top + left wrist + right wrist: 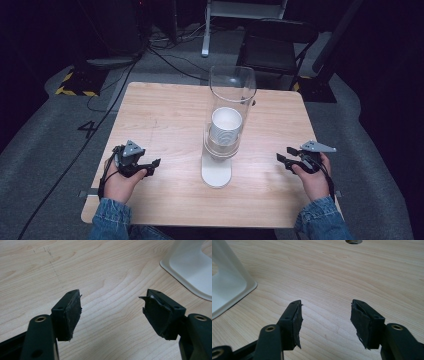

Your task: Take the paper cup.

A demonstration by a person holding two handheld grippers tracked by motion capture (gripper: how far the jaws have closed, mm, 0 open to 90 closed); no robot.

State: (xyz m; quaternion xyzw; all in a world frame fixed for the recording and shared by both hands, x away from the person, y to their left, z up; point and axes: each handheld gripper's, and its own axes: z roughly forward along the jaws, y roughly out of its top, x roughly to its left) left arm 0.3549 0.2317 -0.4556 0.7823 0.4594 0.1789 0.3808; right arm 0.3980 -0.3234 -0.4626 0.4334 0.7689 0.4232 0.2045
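Blue denim sleeves (111, 216) with turned cuffs cover both of the person's forearms. The left gripper (154, 163) and right gripper (283, 154) are black, each topped by a grey three-cornered plate (132, 148), with black cables trailing back over the wrists. Seen close, the jaws carry frayed black pads (72, 315), small screw holes and brass-coloured eyelets (270, 328) at the pivots.

In the left gripper view, the white base (190, 267) is cut off by the top and right edges at upper right. In the right gripper view it (227, 282) runs off the left edge, and a hole (353, 241) in the table is clipped by the top edge. In the high view, the chair (275, 45) at upper centre fades into darkness.
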